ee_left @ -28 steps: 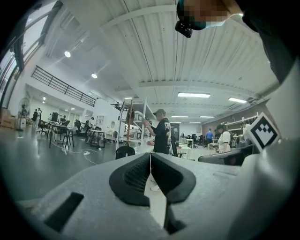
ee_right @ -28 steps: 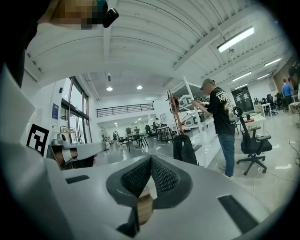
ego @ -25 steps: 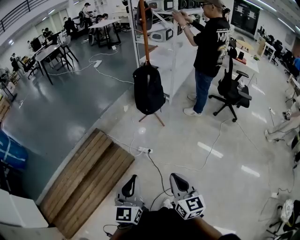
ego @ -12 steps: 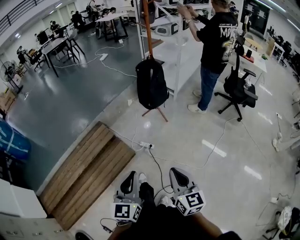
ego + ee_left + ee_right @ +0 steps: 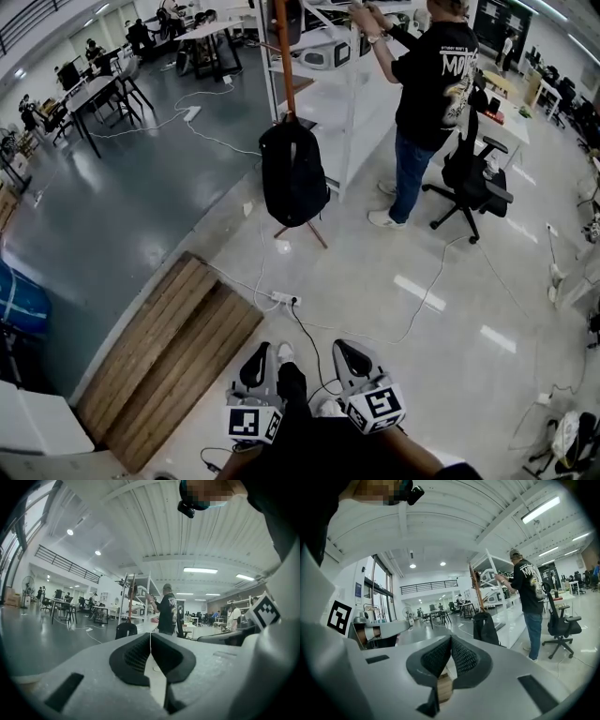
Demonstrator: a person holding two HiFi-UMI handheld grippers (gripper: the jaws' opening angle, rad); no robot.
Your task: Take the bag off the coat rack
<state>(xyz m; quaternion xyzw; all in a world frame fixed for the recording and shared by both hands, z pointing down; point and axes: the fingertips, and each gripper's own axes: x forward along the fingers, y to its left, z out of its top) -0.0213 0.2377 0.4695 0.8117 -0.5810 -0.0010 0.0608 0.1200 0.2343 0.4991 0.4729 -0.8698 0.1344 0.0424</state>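
1. While they sit side by side at the bottom centre of the head view, the left gripper (image 5: 262, 353) and the right gripper (image 5: 346, 352) each have their jaws pressed together, with nothing between them.
2. Just above them a power strip (image 5: 285, 300) lies on the pale floor, beside a wooden platform (image 5: 173, 352) at lower left.
3. Farther up, at upper centre, the black bag (image 5: 293, 175) hangs on the coat rack (image 5: 282, 56), well apart from both grippers.
4. Right of it a person (image 5: 433, 84) stands at a white shelf (image 5: 370, 108), with an office chair (image 5: 469, 178) beside them.
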